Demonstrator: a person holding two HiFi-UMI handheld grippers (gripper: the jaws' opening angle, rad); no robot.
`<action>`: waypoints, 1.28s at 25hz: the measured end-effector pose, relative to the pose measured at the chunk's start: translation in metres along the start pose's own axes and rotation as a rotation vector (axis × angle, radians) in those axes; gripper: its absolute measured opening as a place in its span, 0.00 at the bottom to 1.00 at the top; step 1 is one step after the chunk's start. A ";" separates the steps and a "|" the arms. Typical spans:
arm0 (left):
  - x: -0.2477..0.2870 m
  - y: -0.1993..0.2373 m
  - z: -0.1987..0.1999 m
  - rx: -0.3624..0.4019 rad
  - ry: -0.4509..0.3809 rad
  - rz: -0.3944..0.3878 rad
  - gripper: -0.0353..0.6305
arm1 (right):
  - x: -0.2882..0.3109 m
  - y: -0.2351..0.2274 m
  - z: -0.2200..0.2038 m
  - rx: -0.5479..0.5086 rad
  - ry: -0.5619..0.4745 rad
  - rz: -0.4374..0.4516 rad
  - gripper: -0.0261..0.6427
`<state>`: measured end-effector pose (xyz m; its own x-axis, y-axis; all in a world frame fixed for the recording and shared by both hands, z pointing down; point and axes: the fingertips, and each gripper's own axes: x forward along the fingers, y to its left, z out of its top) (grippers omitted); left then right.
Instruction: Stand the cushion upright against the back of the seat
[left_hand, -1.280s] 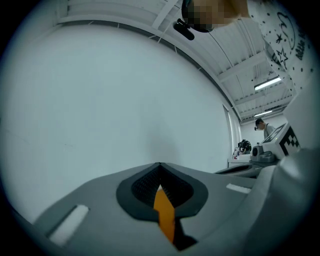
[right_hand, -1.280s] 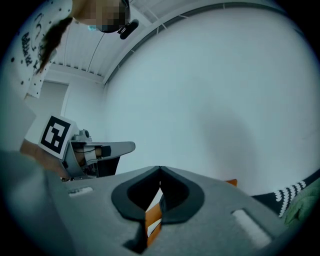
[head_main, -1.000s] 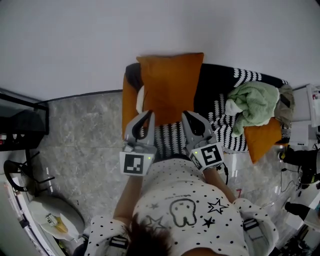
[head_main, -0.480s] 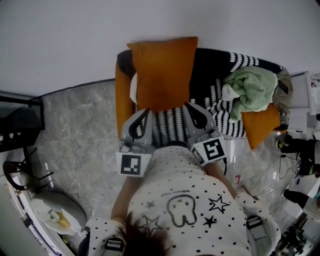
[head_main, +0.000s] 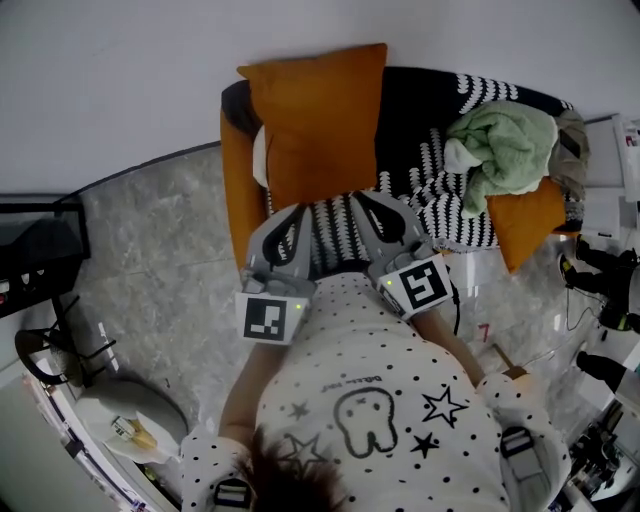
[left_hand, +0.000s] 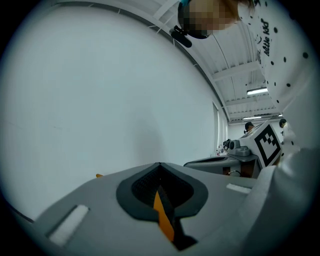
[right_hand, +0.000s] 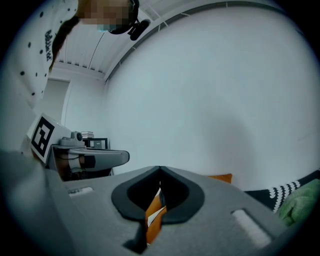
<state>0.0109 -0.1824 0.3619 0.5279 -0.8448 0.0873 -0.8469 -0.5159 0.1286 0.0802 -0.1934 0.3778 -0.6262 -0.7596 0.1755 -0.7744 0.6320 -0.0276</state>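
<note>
Along the seat (head_main: 440, 205), your open stretch is the striped middle, between the orange cushion (head_main: 320, 120) at the left end and the green cloth heap (head_main: 505, 145) at the right end. The wall (head_main: 150, 80) closes in just behind the seat's back. A second cushion (head_main: 528, 240) blocks the right front corner. The floor (head_main: 150, 250) left of the seat gives you room.

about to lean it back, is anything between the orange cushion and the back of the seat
Nothing clearly in the way. The cushion hides the seat back behind it; a white patch shows at its left edge, unidentifiable. The green cloth lies off to the right, apart from it.
</note>
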 end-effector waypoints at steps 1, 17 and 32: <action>0.001 0.000 0.000 0.004 0.001 0.000 0.06 | 0.001 0.002 -0.001 -0.003 0.004 0.011 0.04; 0.005 -0.007 -0.008 -0.008 0.013 -0.007 0.06 | 0.013 0.028 -0.006 -0.021 0.057 0.107 0.04; 0.003 -0.007 -0.009 -0.008 0.014 0.001 0.06 | 0.013 0.029 -0.010 -0.024 0.075 0.116 0.04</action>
<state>0.0188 -0.1806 0.3705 0.5279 -0.8432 0.1015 -0.8470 -0.5139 0.1360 0.0506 -0.1835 0.3892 -0.7024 -0.6682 0.2452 -0.6942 0.7193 -0.0284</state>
